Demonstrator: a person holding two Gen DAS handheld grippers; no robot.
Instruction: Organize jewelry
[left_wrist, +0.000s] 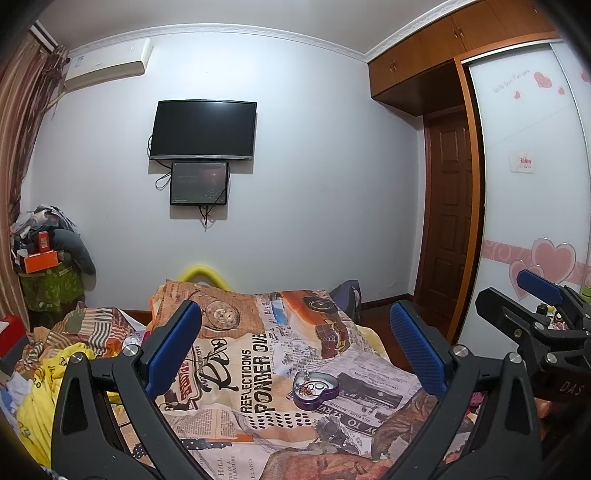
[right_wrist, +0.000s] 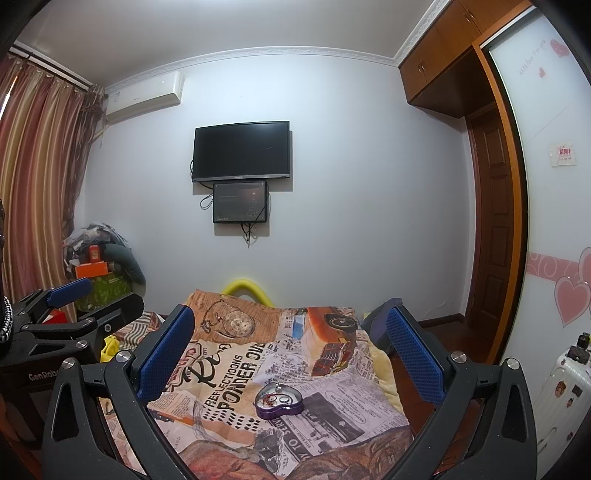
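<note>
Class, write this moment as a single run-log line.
left gripper: open, empty | right gripper: open, empty | heart-shaped tin: on bedspread, jewelry inside, untouched

Left tool (left_wrist: 295, 350) held level, both blue-padded fingers (left_wrist: 173, 347) spread wide apart, nothing between them, nothing touched. Black finger arms flaring outward toward the camera, screw heads showing at the pad mounts. Right tool (right_wrist: 291, 350) posed the same way: pads parted wide, gap empty, pointing forward and slightly down. Seen from the left wrist, right tool (left_wrist: 517, 291) off to the right side and a little ahead, angled inward, one blue pad uppermost. Seen from the right wrist, left tool (right_wrist: 92, 299) off to the left, likewise angled inward. Both side by side, well apart, neither gripping.
</note>
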